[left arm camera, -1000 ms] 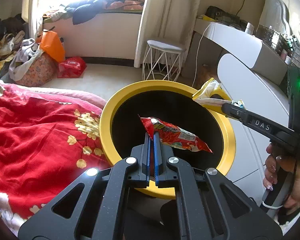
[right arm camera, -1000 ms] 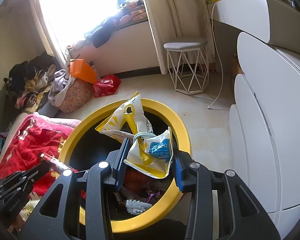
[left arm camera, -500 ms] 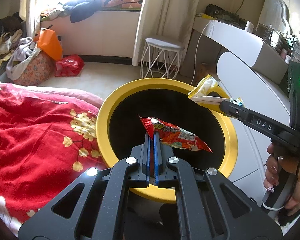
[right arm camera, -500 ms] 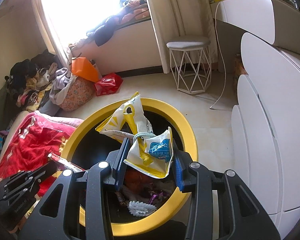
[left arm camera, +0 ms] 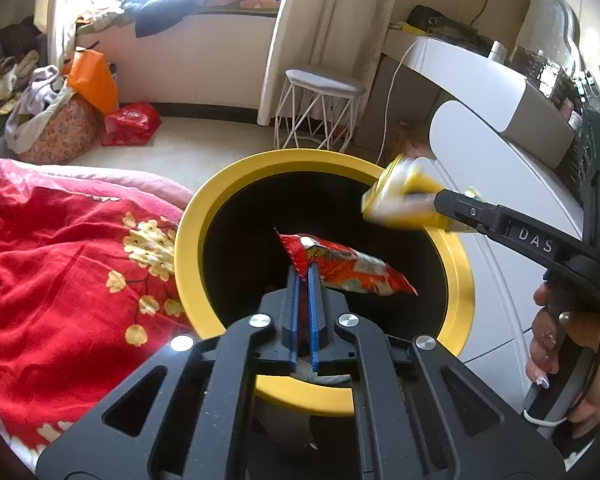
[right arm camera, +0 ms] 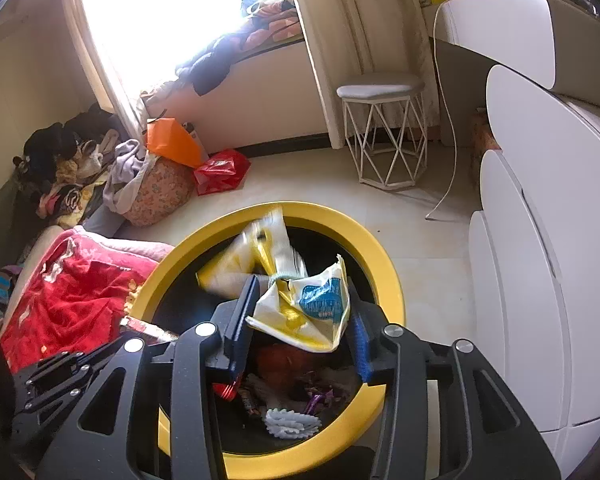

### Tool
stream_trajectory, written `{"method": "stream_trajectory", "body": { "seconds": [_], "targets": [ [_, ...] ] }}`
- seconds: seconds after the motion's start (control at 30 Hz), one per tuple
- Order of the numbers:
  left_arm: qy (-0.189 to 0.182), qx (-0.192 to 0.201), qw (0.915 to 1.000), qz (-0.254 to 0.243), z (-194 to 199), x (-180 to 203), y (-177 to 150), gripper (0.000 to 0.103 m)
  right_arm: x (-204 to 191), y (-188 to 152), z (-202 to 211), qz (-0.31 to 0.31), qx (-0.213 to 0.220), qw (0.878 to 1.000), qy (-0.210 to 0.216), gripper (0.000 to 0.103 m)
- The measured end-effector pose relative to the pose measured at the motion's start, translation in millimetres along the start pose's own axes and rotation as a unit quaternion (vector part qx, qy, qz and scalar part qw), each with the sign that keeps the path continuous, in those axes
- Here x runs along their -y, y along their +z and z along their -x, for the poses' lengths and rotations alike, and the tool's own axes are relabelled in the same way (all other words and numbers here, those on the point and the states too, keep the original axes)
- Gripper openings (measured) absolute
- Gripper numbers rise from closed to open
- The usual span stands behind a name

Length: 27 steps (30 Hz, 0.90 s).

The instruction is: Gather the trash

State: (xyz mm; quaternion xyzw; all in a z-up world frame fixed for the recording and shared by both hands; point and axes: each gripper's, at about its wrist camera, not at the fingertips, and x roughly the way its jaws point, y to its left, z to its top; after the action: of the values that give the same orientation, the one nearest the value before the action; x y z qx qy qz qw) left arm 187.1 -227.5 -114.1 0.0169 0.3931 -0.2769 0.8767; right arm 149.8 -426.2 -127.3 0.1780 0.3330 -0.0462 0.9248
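Left wrist view: left gripper has its jaws clenched on the near edge of a red snack wrapper, which hangs over the dark mouth of the yellow-rimmed trash bin. The right gripper reaches in from the right, a hand on its handle, with a blurred yellow-and-white snack bag at its tips above the far right rim. A red floral blanket lies on the bed just beside the bin. Right wrist view: the right gripper's jaws are opening; the yellow-and-white bag sits between them, its crumpled blue-printed part near the right pad, and whether the pads press on it I cannot tell for certain. The bag is over the bin opening; older trash lies at the bottom. Risks, as judgement: the yellow bag is light and stiff, its upper end close to the far rim, so on release it may catch the rim or tip out onto the floor. The red wrapper is gripped only at its edge; it could cling to a pad or flutter toward the blanket.
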Motion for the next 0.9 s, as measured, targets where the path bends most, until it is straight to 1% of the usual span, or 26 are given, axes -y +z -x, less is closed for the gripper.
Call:
{"method": "stream_trajectory", "body": {
  "seconds": [0.03,0.07,0.1,0.13,0.17,0.2,0.23,0.27,0.3,0.37,0.4,0.47,0.53,0.57,0.63,0.8,0.87,0.9],
  "targets": [
    [0.001,-0.001,1.0000,0.003,0,-1,0,0.007,1,0,1,-0.006,0.002,1.000,0.008,0.046],
    [0.000,0.000,1.0000,0.009,1,-2,0,0.019,1,0,3,-0.009,0.005,1.000,0.009,0.048],
    [-0.001,0.002,0.9999,0.014,2,-3,0,0.025,2,0,5,-0.011,0.009,1.000,0.009,0.053],
    [-0.002,0.004,0.9998,0.019,4,-5,0,0.037,2,1,7,-0.011,0.014,1.000,0.008,0.056],
    [-0.002,0.007,0.9997,0.024,6,-7,0,0.041,2,1,9,-0.011,0.015,1.000,0.008,0.056],
    [0.000,0.008,0.9996,0.026,8,-8,0,0.041,2,1,10,-0.012,0.016,1.000,0.007,0.057],
    [0.001,0.008,0.9996,0.027,10,-9,0,0.045,2,1,12,-0.013,0.018,1.000,0.006,0.059],
    [0.004,0.010,0.9996,0.026,14,-9,1,0.054,2,1,15,-0.013,0.021,1.000,0.006,0.061],
    [0.007,0.011,0.9996,0.027,17,-10,1,0.057,1,1,18,-0.012,0.025,1.000,0.005,0.064],
    [0.011,0.014,0.9993,0.033,25,-13,1,0.071,-4,1,28,0.000,0.038,0.999,-0.001,0.068],
    [0.011,0.015,0.9992,0.037,29,-15,2,0.074,-6,1,31,0.005,0.042,0.999,-0.002,0.070],
    [0.014,0.024,0.9986,0.046,40,-21,2,0.084,-12,0,42,0.020,0.057,0.998,-0.006,0.075],
    [0.022,0.030,0.9980,0.052,49,-26,3,0.089,-16,-1,49,0.028,0.064,0.998,-0.008,0.081],
    [0.028,0.036,0.9975,0.053,56,-29,3,0.091,-18,-1,53,0.030,0.068,0.997,-0.006,0.082],
    [0.047,0.054,0.9958,0.057,70,-35,2,0.092,-24,-1,59,0.034,0.072,0.997,0.000,0.083],
    [0.064,0.073,0.9915,0.086,98,-53,-1,0.092,-44,-4,74,0.053,0.080,0.995,0.012,0.084],
    [0.077,0.081,0.9894,0.093,111,-61,-5,0.092,-54,-7,81,0.063,0.085,0.994,0.018,0.087],
    [0.082,0.083,0.9886,0.096,116,-64,-6,0.092,-58,-8,84,0.066,0.088,0.994,0.021,0.090]
  ]
}}
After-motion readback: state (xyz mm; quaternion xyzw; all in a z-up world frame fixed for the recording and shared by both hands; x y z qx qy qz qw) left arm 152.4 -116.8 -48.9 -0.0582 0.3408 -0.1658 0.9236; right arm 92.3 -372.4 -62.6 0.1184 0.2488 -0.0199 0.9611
